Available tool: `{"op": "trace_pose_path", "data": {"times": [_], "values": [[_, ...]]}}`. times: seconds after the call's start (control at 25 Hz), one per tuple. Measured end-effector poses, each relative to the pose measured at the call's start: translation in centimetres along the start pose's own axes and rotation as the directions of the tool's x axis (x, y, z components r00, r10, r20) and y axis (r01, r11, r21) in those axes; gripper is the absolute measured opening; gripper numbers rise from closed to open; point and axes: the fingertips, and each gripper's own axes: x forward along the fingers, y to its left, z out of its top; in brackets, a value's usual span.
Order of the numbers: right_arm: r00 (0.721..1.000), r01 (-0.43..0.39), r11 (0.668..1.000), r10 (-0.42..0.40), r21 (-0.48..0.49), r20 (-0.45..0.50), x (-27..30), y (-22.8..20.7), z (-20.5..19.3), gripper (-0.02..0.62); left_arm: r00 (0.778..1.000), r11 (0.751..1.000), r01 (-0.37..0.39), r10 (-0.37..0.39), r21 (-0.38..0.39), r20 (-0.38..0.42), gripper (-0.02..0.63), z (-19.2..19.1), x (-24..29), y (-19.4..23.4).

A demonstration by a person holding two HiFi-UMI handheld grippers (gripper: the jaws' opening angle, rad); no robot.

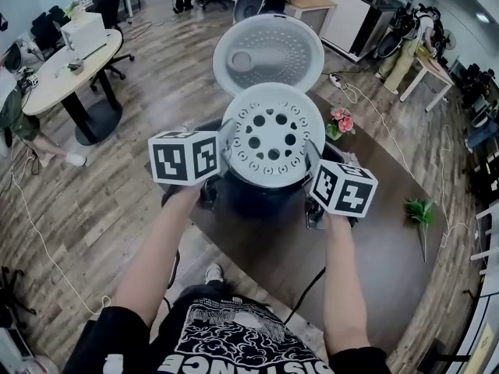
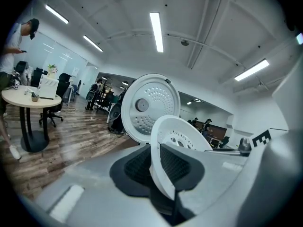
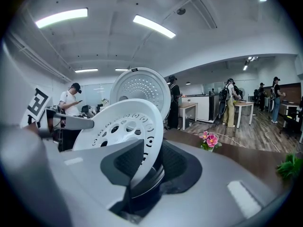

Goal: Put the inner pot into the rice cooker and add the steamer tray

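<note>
In the head view, the white perforated plastic steamer tray [image 1: 273, 135] sits at the frame's centre, carried level between the two claws directly over the mouth of the dark round rice cooker [image 1: 257, 195], which stands on the brown worktop [image 1: 390, 263]. The left claw [image 1: 224, 153] takes the tray's rim from the left of the picture and the right claw [image 1: 310, 166] takes it from the right. Gripping opposite edges likely keeps the wide, light disc flat and centred for lowering. The cooker's white dimpled lid [image 1: 269, 53] stands swung open in the upper middle, leaving the opening free. Whether the inner pot is already seated cannot be told, since the tray covers the opening. A small pink flower arrangement [image 1: 341, 121] and a green sprig [image 1: 421, 211] lie to the right, well apart from the work. In the left gripper view, the left claw [image 2: 163, 171] is pinched onto the tray's thin rim, its dark ribbed pads pressing either face, with the open lid behind in the middle of the frame. In the right gripper view, the right claw [image 3: 142, 167] likewise clamps the rim, and the tray's holed face fills centre left. Below the rim a dark curved edge shows, judged to be the cooker's mouth, so the tray seems close to being set down.
</note>
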Motion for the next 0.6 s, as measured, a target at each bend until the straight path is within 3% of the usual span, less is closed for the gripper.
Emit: {"op": "trace_pose_path", "data": {"times": [0.6], "values": [[0.997, 0.015, 0.999, -0.011, 0.046, -0.071, 2.0, -0.7, -2.2, 0.126, 0.996, 0.999, -0.012, 0.017, 0.052, -0.086, 0.068, -1.9, 2.4, 1.5]]}}
